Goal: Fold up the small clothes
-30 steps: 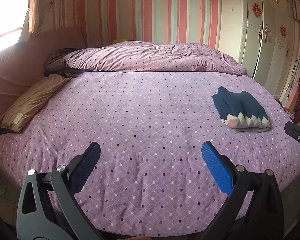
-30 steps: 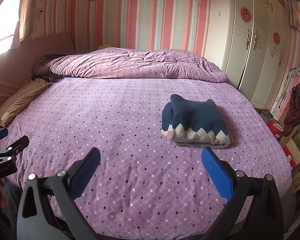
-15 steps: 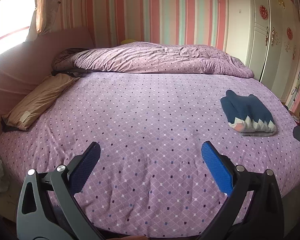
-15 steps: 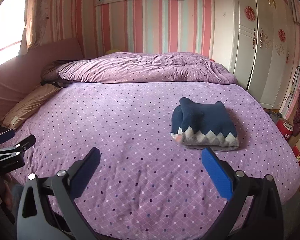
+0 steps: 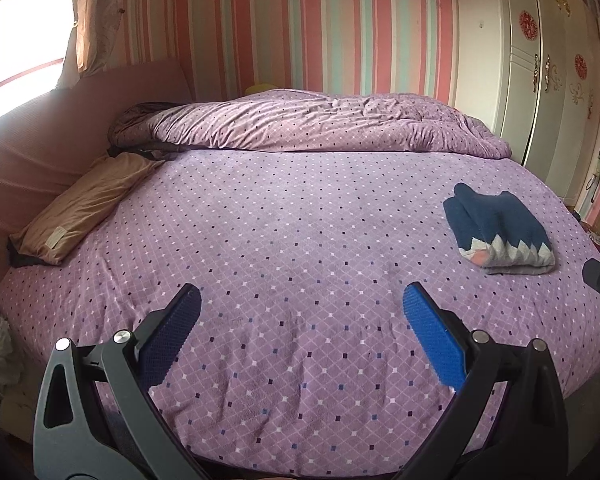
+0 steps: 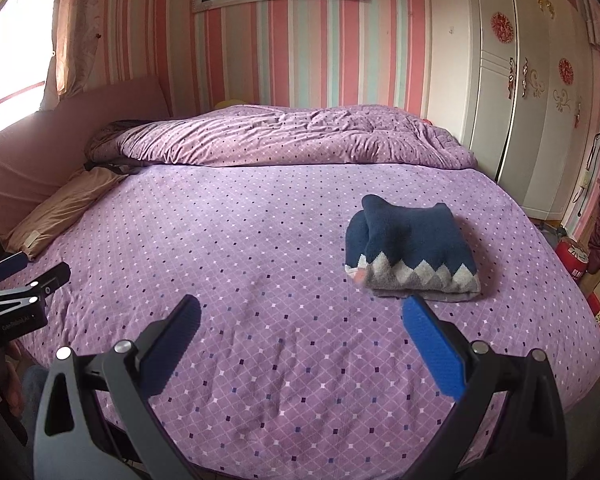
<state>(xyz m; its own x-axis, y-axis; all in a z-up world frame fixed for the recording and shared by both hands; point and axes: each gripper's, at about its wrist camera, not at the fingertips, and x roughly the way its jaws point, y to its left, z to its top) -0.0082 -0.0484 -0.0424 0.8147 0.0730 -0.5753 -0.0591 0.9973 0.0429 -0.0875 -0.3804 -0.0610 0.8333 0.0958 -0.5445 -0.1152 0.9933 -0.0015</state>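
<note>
The folded sweater (image 6: 410, 246) is lying just beyond the right gripper (image 6: 300, 316), near its right fingertip, long axis crosswise; the left gripper (image 5: 300, 316) is hovering farther off. Both are gaping wide, empty.

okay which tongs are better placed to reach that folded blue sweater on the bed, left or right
Right. In the right wrist view the folded sweater lies just beyond the open right tongs, near the right-side pad. From the left tongs, also open and empty, it sits far off to the right edge of the bed.
</note>
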